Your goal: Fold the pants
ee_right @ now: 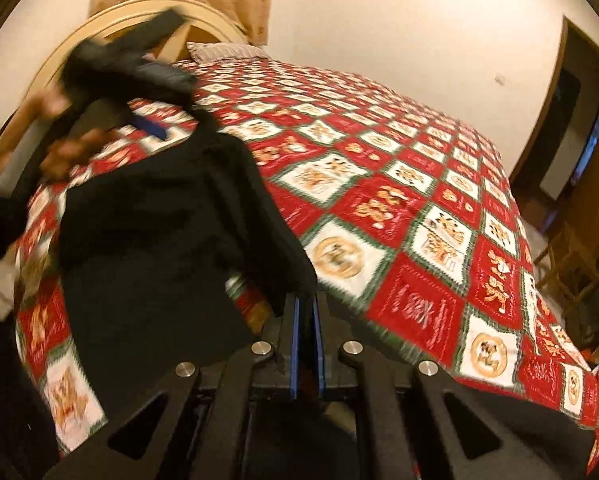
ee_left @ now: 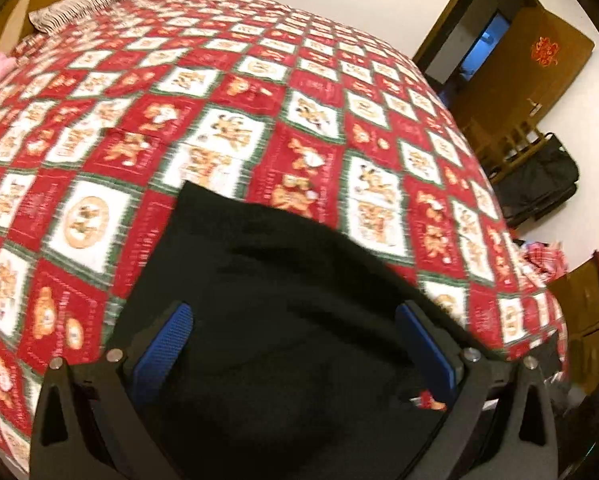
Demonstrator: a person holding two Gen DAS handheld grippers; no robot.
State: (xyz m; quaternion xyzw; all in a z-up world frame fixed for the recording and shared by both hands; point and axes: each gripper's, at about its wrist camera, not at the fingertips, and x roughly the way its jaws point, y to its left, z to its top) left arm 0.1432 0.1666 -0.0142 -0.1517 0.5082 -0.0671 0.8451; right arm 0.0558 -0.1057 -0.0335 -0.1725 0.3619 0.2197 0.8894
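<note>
Black pants (ee_left: 283, 300) lie on a bed with a red, white and green checked cover (ee_left: 259, 92). In the left wrist view my left gripper (ee_left: 295, 320) is open, its blue pads (ee_left: 167, 340) wide apart over the pants, holding nothing. In the right wrist view my right gripper (ee_right: 305, 308) is shut on an edge of the black pants (ee_right: 159, 220), pinched between the blue pads. The left gripper (ee_right: 139, 92) shows there too, blurred, above the pants' far end, with the person's hand on it.
A cream headboard (ee_right: 111, 20) and a striped pillow (ee_right: 223, 50) are at the bed's far end. A brown door (ee_left: 539, 64), a wooden chair and a black bag (ee_left: 539, 176) stand to the right. The bed's near edge (ee_right: 499, 392) drops off.
</note>
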